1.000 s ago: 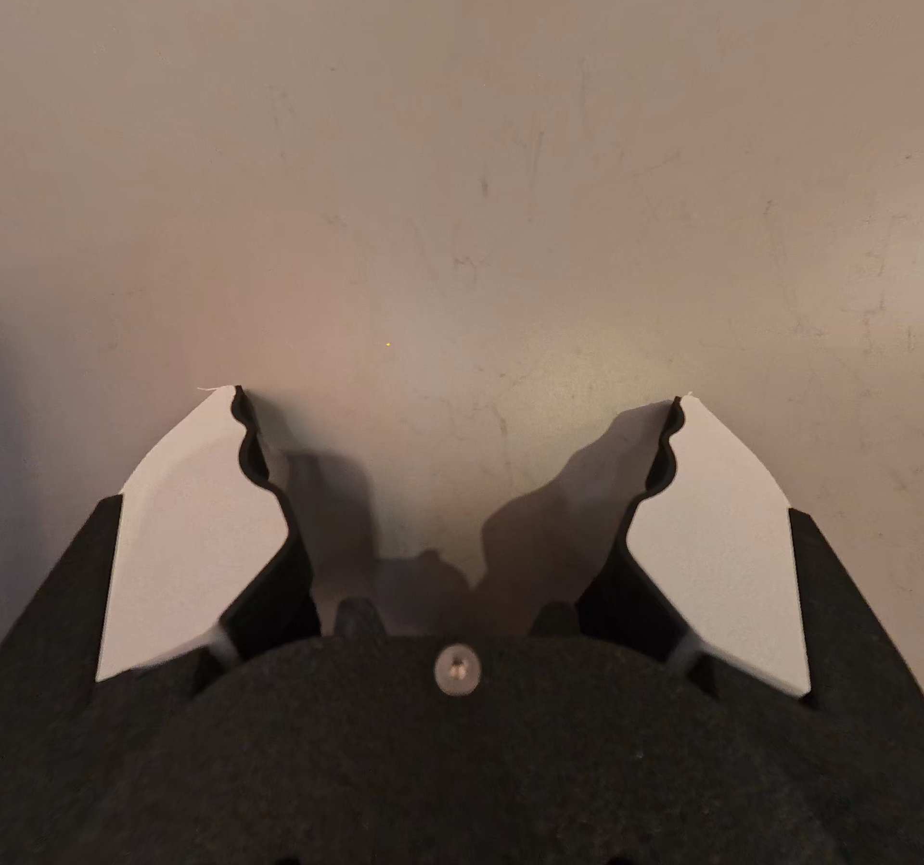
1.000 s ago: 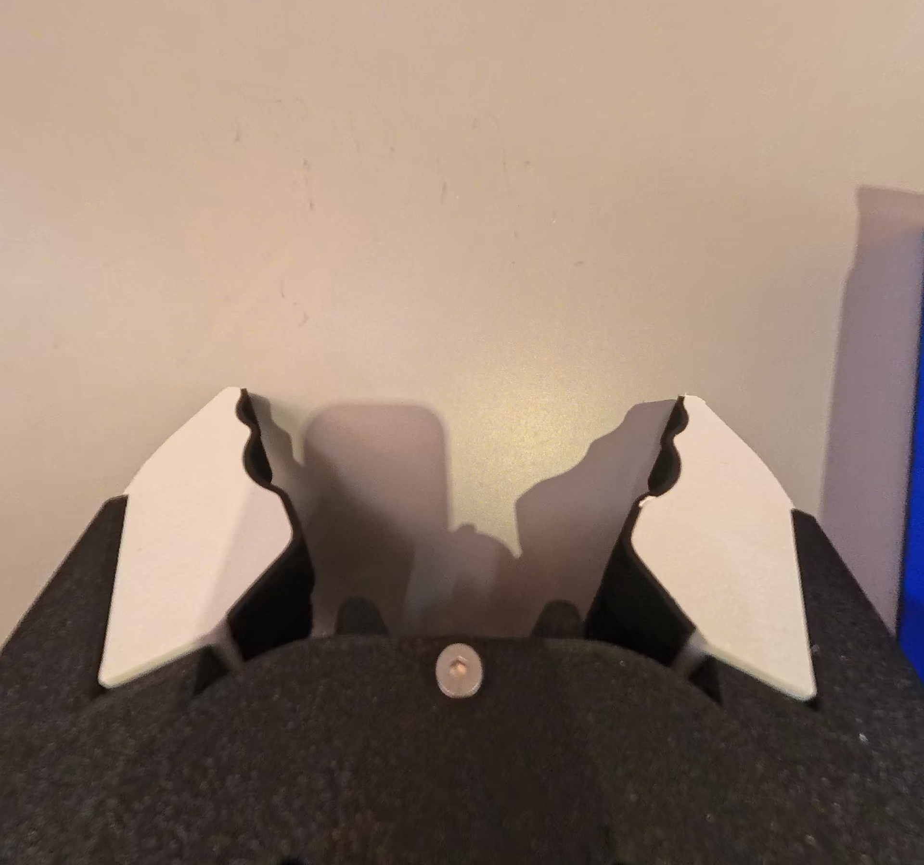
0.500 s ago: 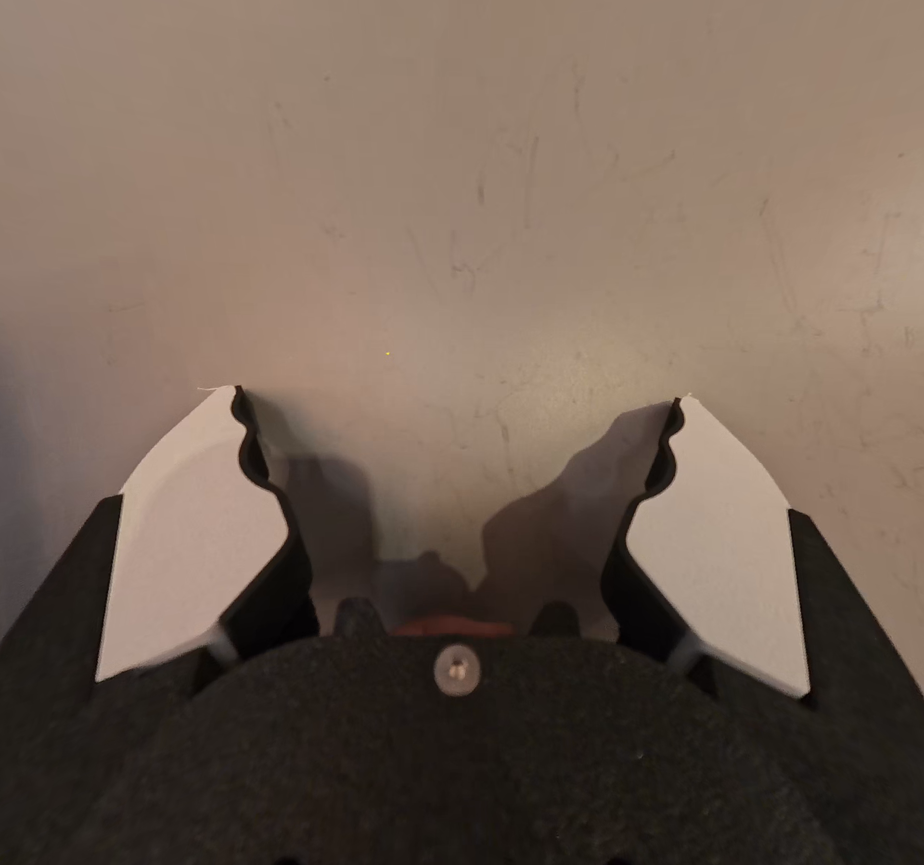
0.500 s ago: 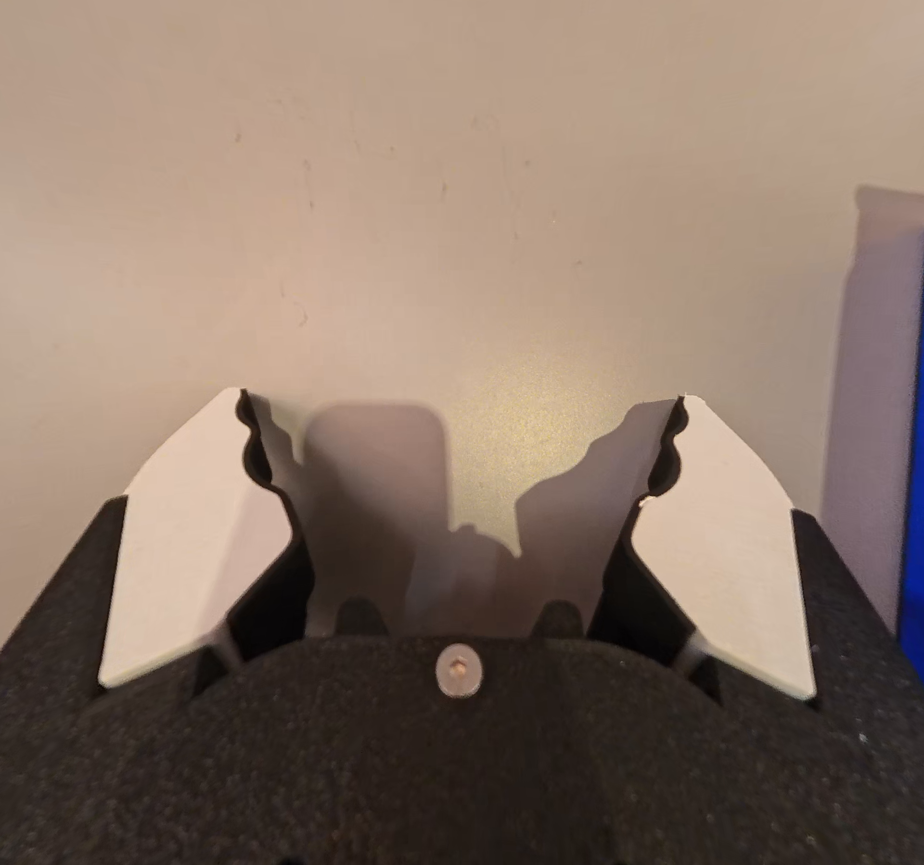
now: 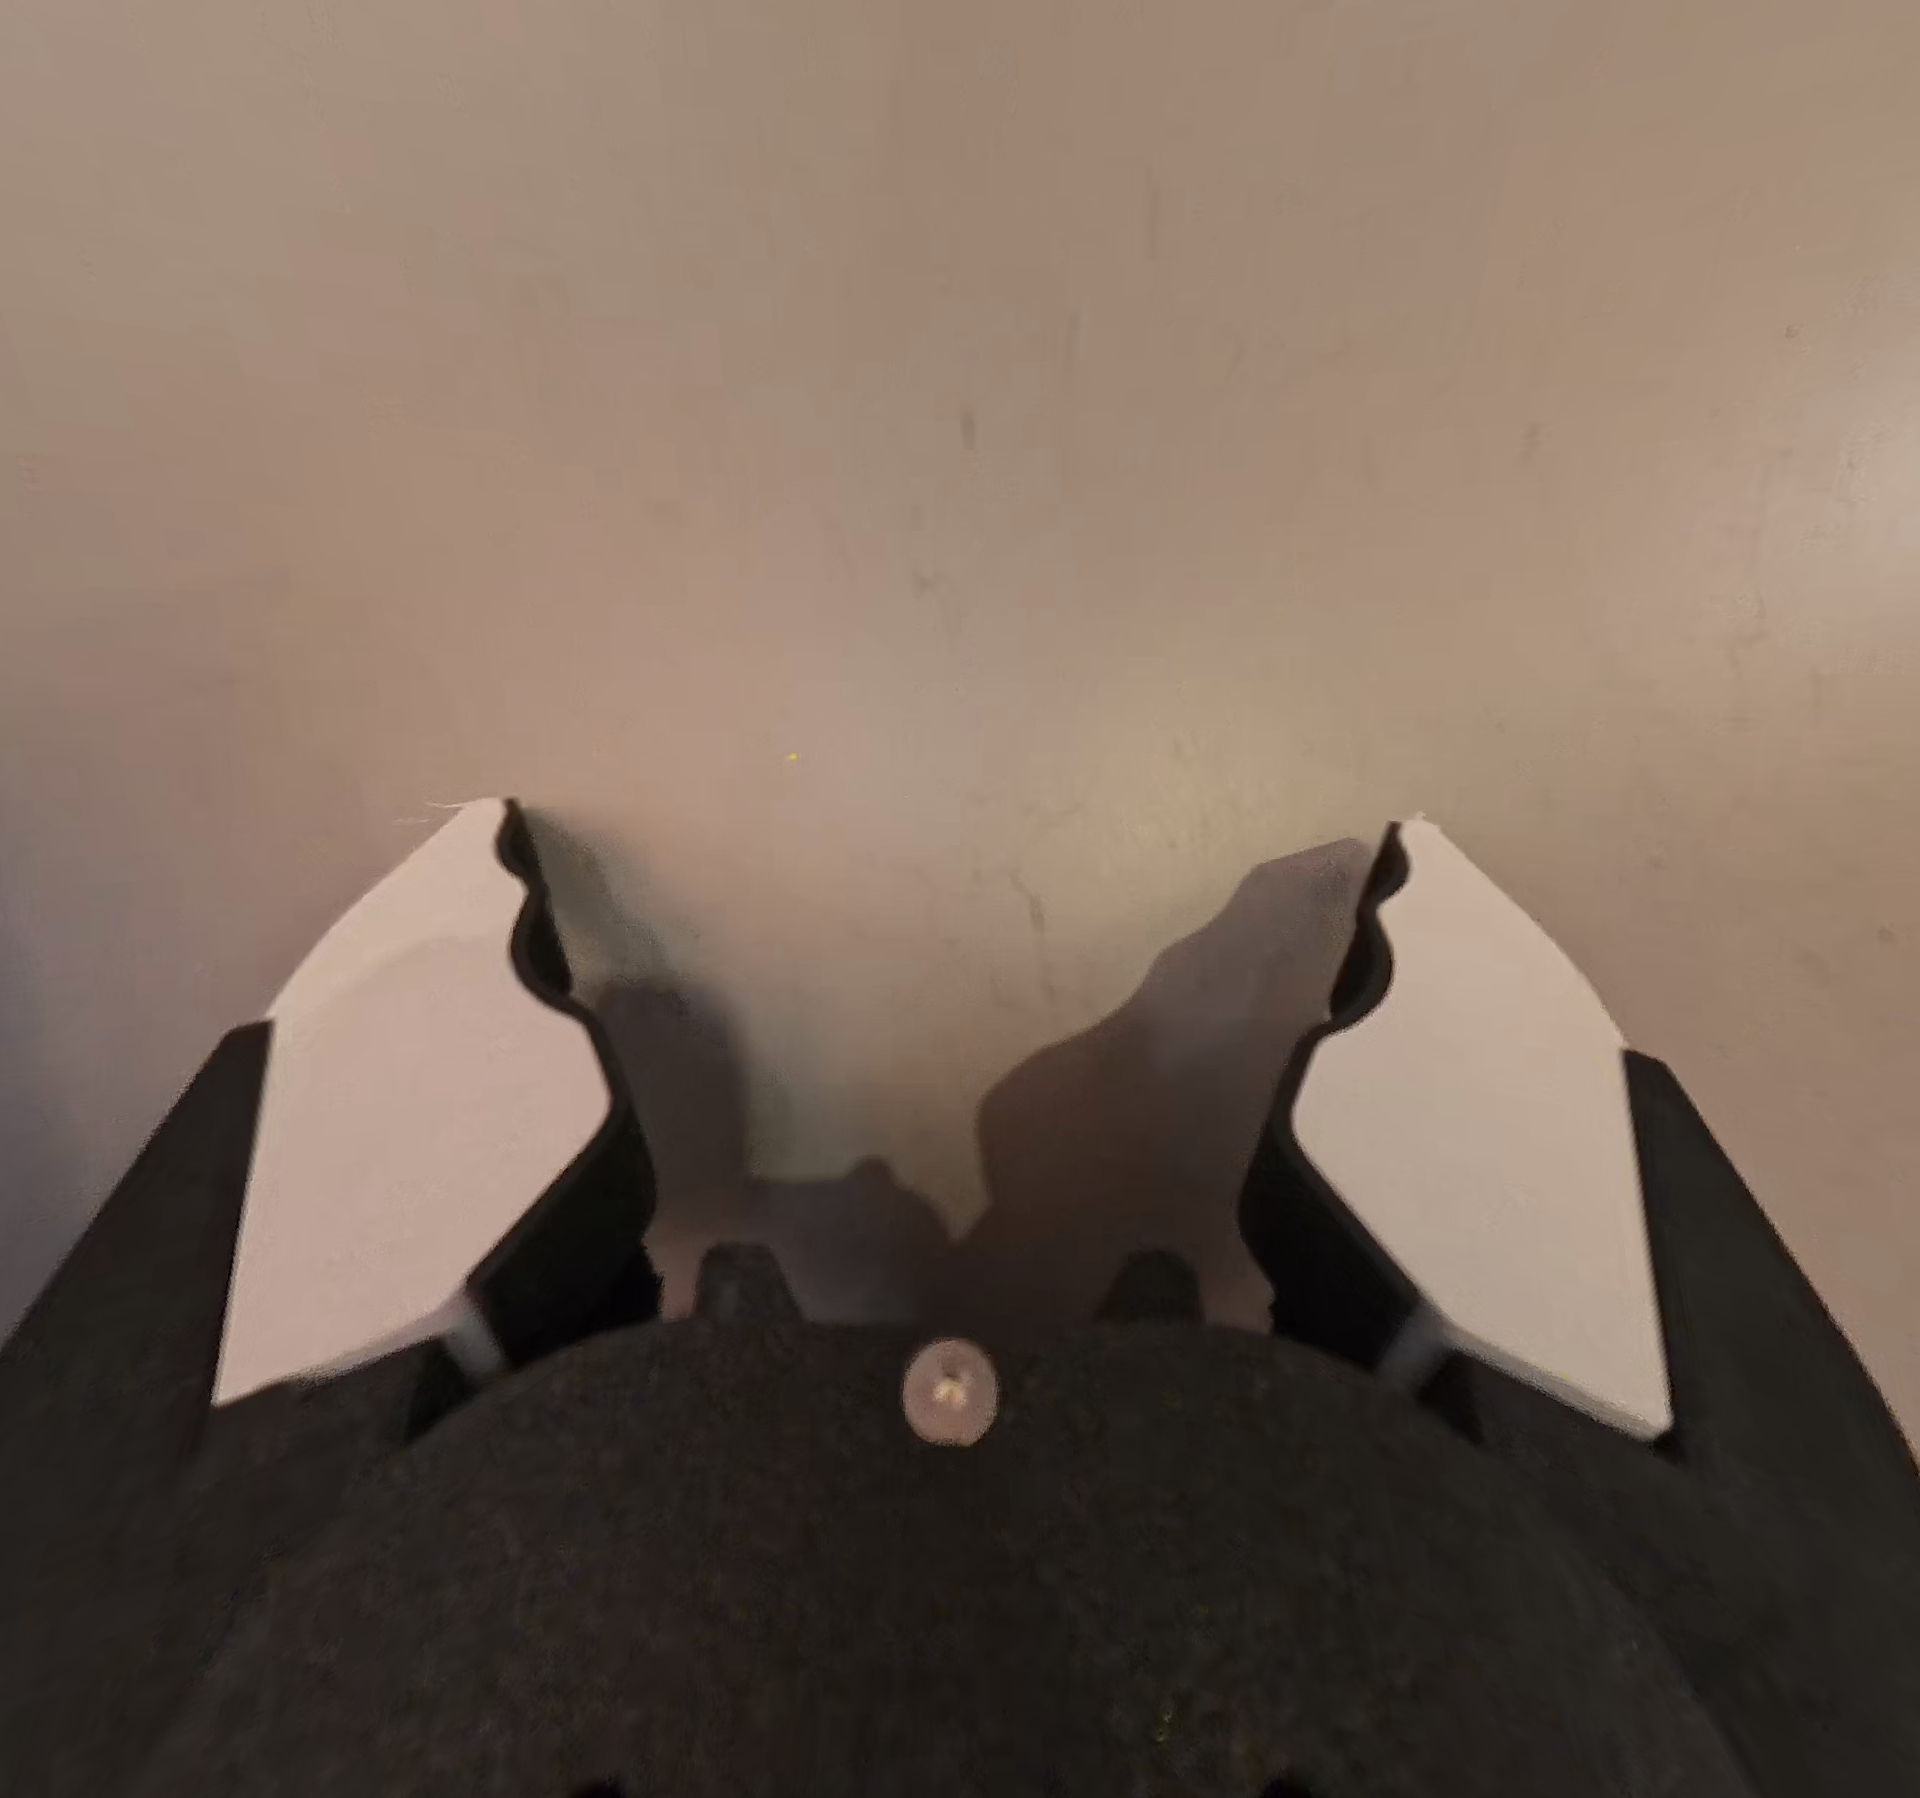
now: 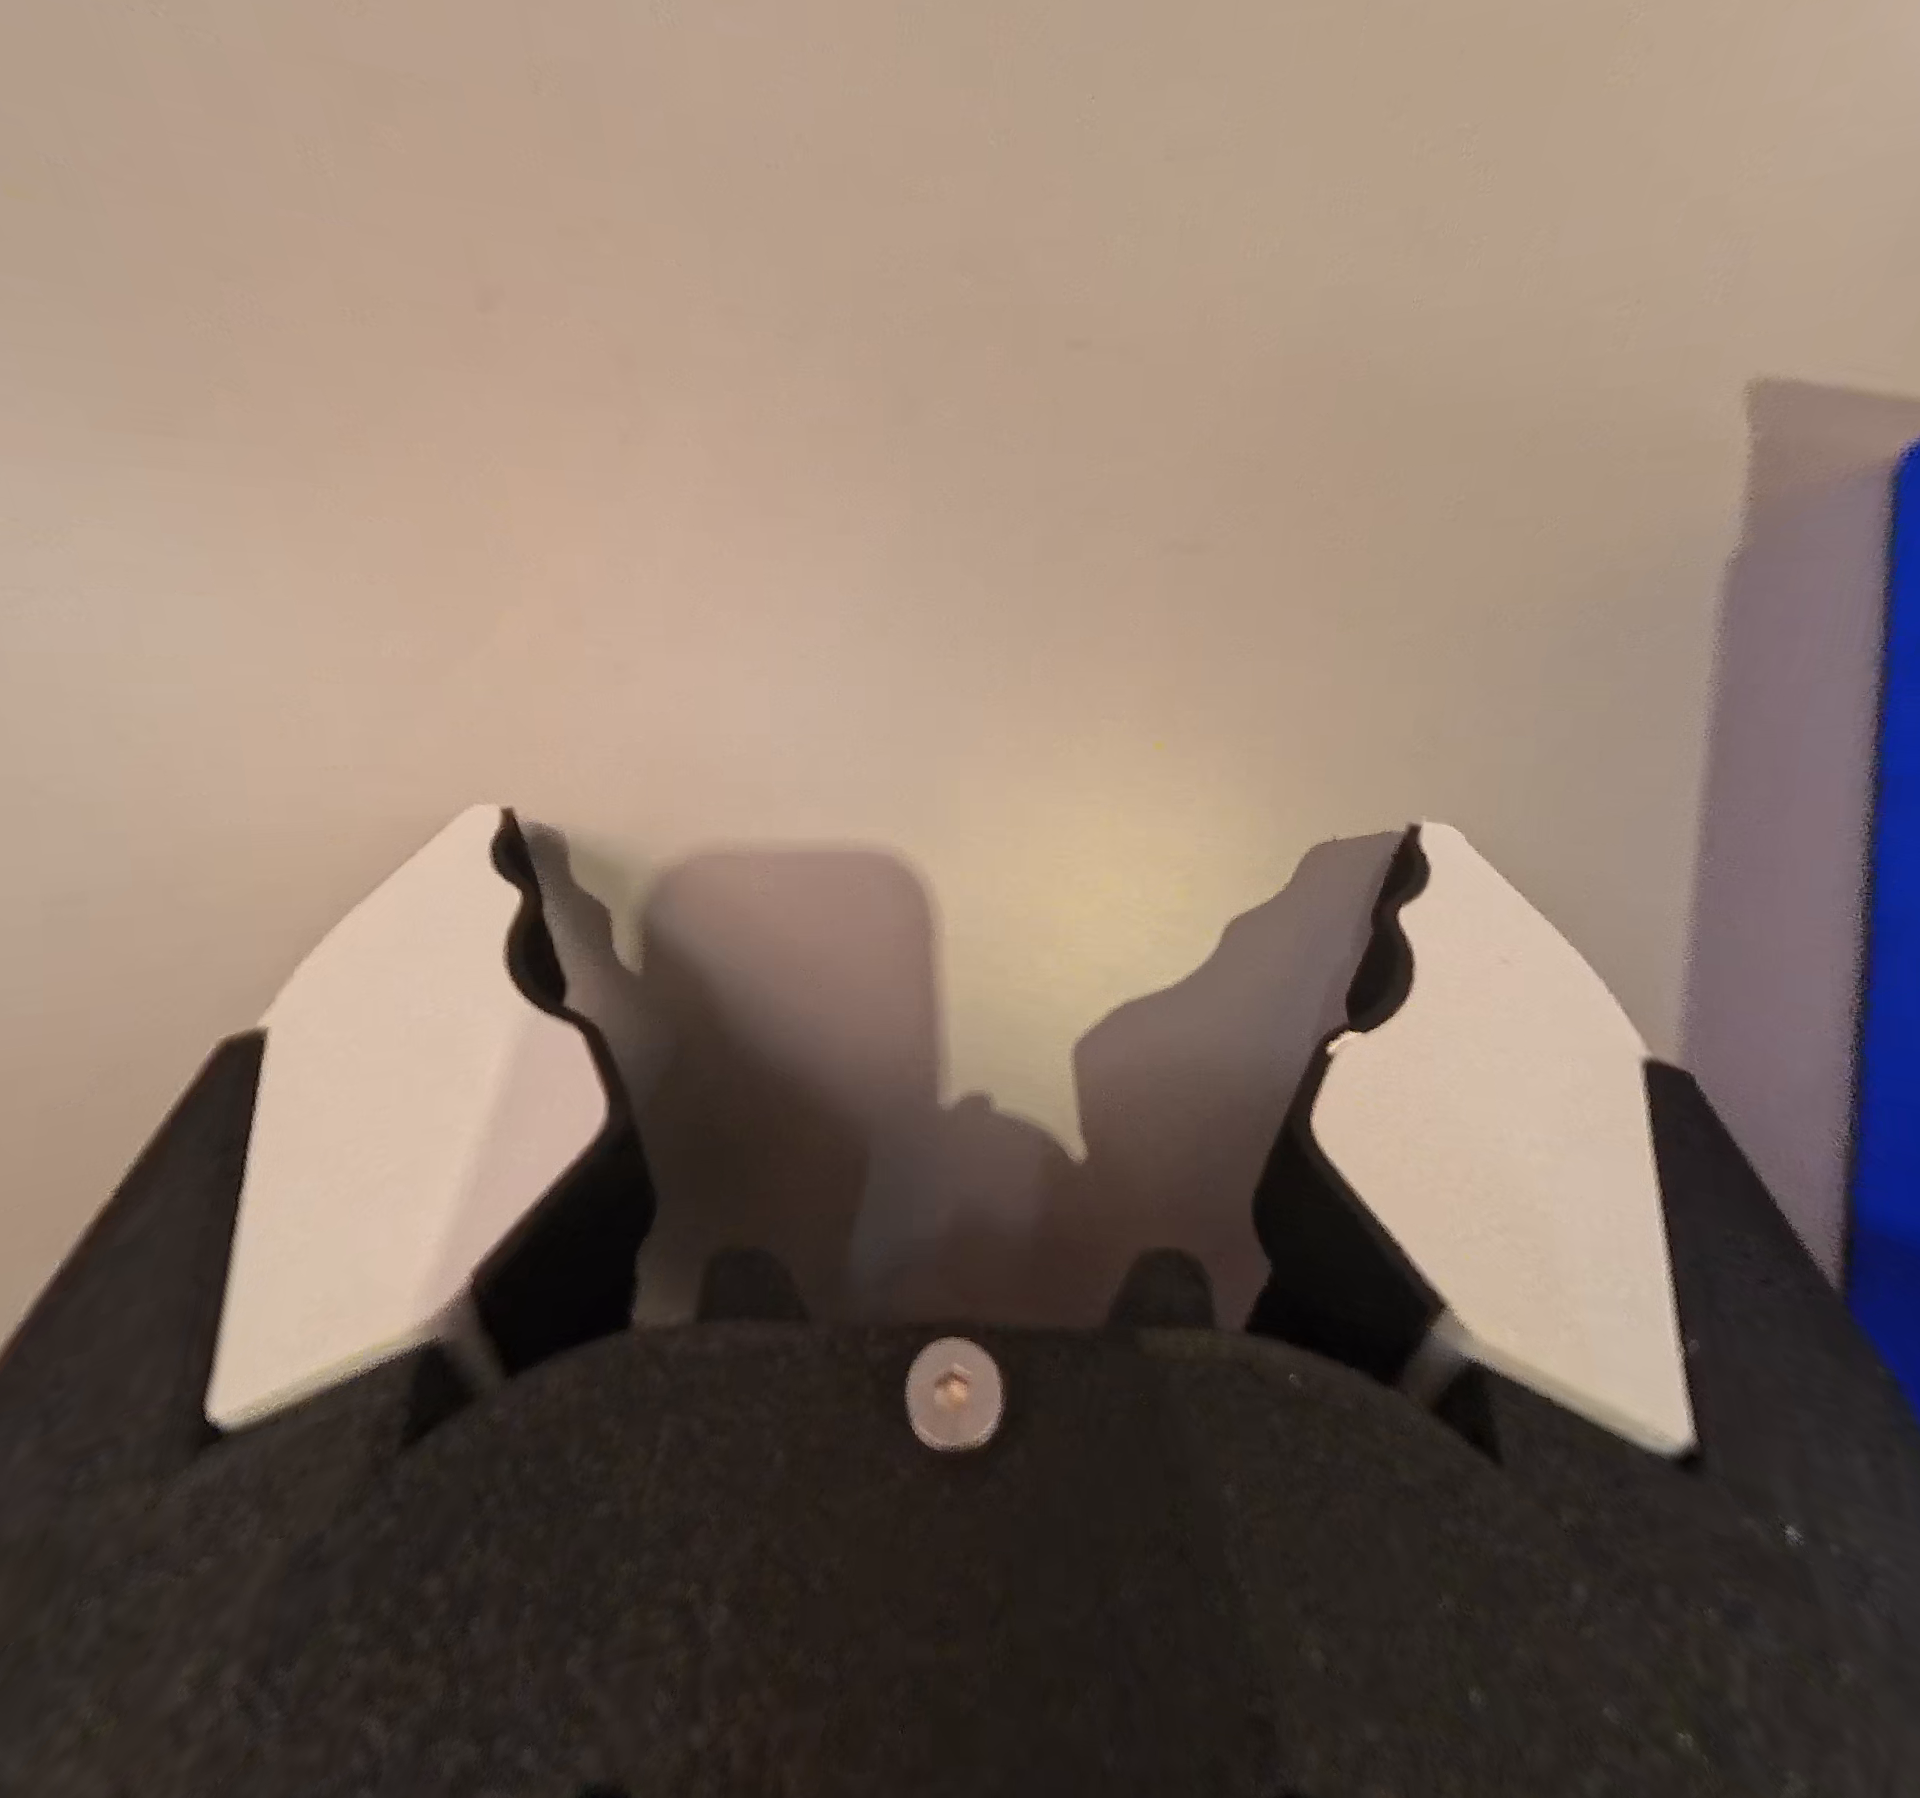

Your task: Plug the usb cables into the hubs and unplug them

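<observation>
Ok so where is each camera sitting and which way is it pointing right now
Left wrist view: sits on the left gripper, looking along its open white fingers at a bare, scuffed beige surface.
Right wrist view: sits on the right gripper, fingers open, facing a similar beige surface, with a blue flat-edged object at the right edge.
Shared: only beige surface lies ahead; no cable or hub shows, and neither gripper holds anything.

Left gripper (image 5: 954,818): matt white fingers (image 5: 416,1104), grainy black body, shiny metal screw (image 5: 950,1404). Tabletop (image 5: 935,346) beyond: smooth, faintly scuffed. Blue panel (image 6: 1891,865): smooth.
</observation>
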